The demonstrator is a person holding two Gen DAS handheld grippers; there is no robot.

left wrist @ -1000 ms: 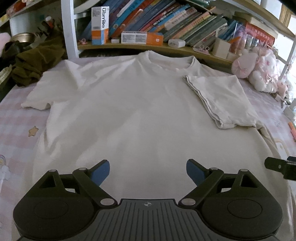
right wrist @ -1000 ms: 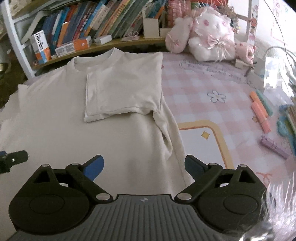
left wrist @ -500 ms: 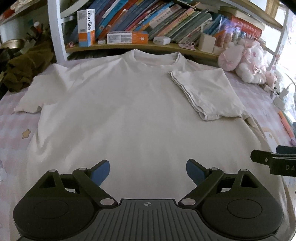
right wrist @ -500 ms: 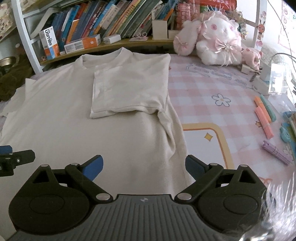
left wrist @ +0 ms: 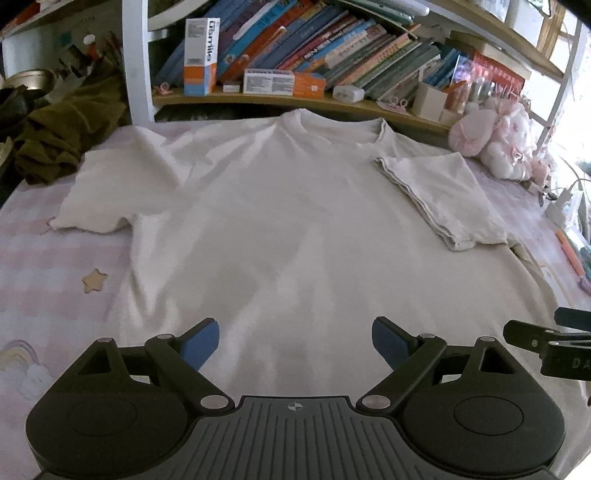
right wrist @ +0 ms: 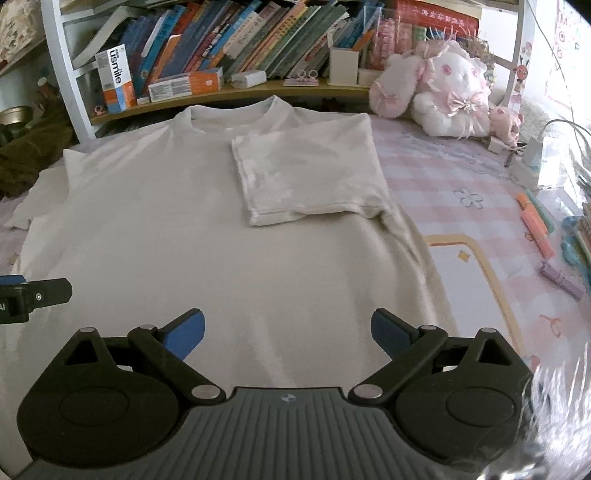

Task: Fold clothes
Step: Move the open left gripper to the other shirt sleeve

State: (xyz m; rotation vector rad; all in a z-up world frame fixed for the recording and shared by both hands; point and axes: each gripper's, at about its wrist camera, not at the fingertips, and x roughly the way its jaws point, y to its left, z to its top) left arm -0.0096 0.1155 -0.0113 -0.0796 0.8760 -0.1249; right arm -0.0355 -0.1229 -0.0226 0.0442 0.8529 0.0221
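Writing is scarce: a tall white-and-orange box (right wrist: 115, 78) standing on the shelf (right wrist: 229, 94) reads "usmile", and a flat white-and-orange carton (right wrist: 185, 85) lies beside it, its print too small to read. Book spines (right wrist: 236, 33) lean in a long row behind them; some carry lettering, but none is legible. A small white box (right wrist: 344, 65) stands further along the shelf.

Below the shelf a white T-shirt (left wrist: 280, 236) lies spread flat, neck toward the books, on a pink checked cover (right wrist: 480, 192) printed with a flower, stars and a rainbow. One sleeve (right wrist: 306, 173) is folded in over the chest; the other sleeve (left wrist: 107, 192) lies spread out to the side. Pink plush toys (right wrist: 443, 92) sit at the far corner, markers (right wrist: 535, 221) lie on the cover near the edge, and a dark olive garment (left wrist: 62, 136) is heaped beside the spread sleeve.

Both grippers hang over the shirt's lower part, side by side. The left gripper (left wrist: 295, 341) has its blue pads spread wide with nothing between them; the right gripper (right wrist: 288, 338) stands the same, wide and empty.
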